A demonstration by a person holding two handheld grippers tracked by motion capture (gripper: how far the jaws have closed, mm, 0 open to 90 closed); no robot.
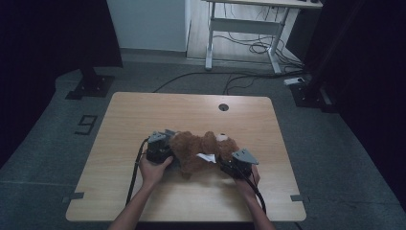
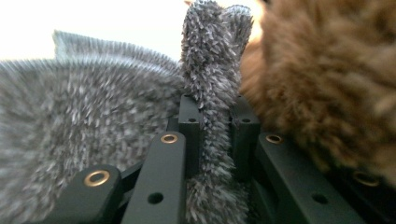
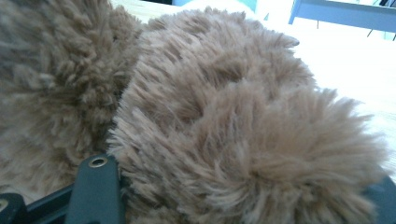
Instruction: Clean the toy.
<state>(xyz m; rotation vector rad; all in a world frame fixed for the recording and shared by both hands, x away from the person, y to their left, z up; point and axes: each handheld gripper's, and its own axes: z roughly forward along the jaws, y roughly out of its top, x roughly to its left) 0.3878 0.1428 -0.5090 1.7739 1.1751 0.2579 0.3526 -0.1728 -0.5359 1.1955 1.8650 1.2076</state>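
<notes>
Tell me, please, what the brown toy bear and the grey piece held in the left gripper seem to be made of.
Brown toy bear: plush, probably synthetic; long shaggy matte fibres.
Grey piece: shorter-pile fleecy fabric, grey with pale tips, pinched into a fold by the left gripper.

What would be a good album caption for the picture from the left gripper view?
Left hand-held gripper shut on a fold of grey fuzzy cloth, beside a brown plush teddy bear.
</notes>
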